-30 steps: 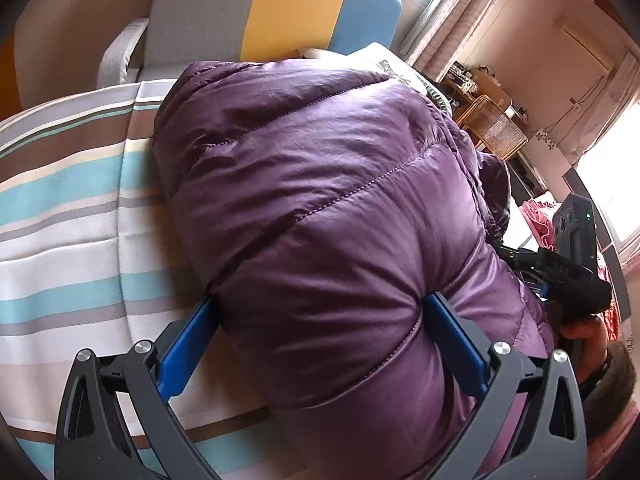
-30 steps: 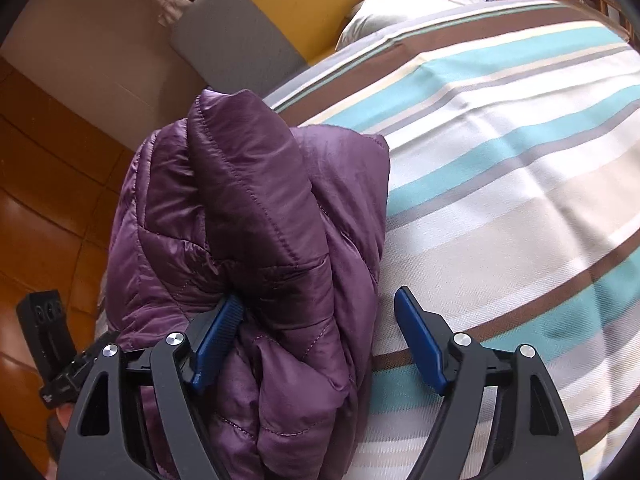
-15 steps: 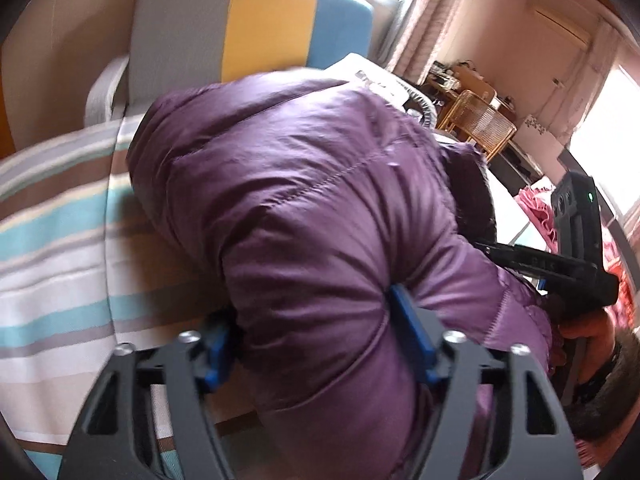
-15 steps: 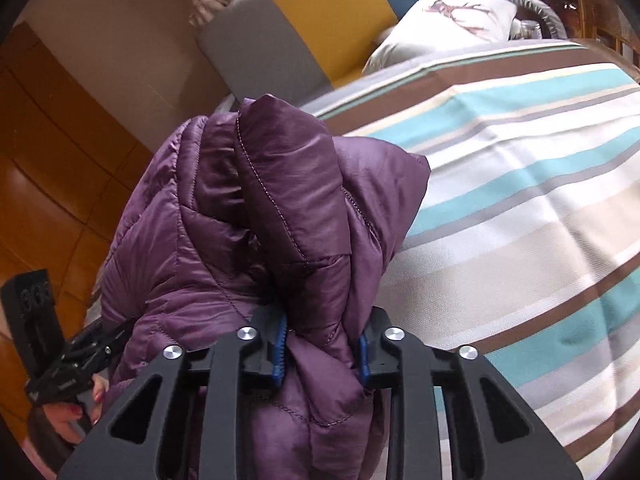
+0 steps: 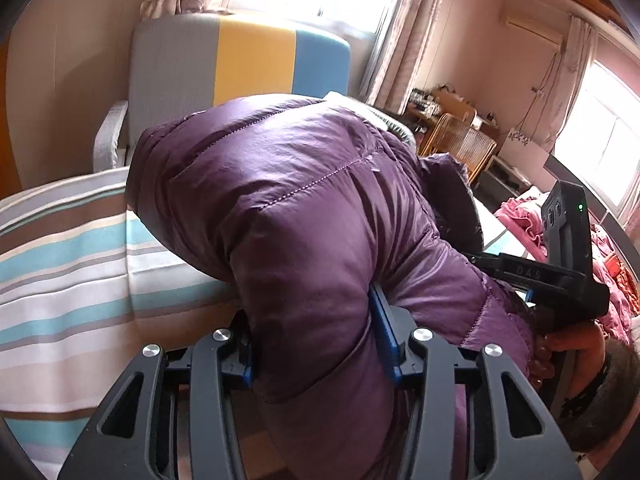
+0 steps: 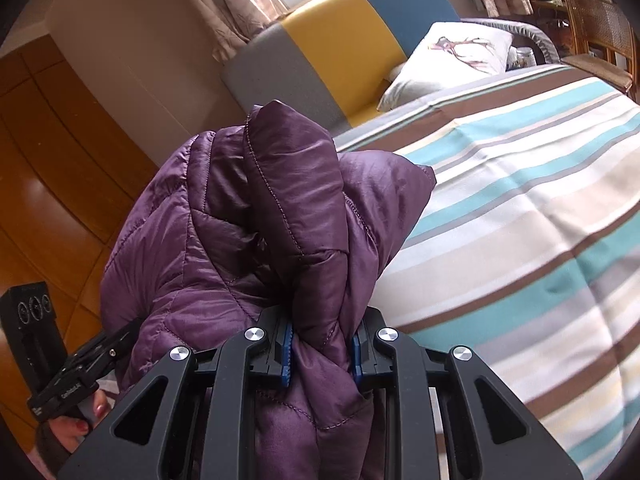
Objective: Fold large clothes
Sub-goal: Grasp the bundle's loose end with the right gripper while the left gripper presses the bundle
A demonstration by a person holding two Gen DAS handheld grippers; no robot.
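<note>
A puffy purple quilted jacket lies bunched on the striped bed cover. In the left wrist view my left gripper has a thick fold of the jacket between its blue pads. The jaws are closing and the pads press into the fabric. In the right wrist view my right gripper pinches a narrower bundle of the jacket at the edge of the bed cover, its jaws still closing slightly. Both grips lift the jacket off the cover. The fingertips are buried in fabric.
A grey, yellow and blue headboard stands behind the bed, with a white pillow beside it. Pink clothes lie at the right. A wicker chair stands by the wall. Wooden floor lies left of the bed.
Both grippers went from wide open around the jacket to clamped on folds of it. Both have risen and tilted up, lifting the jacket from the bed.
</note>
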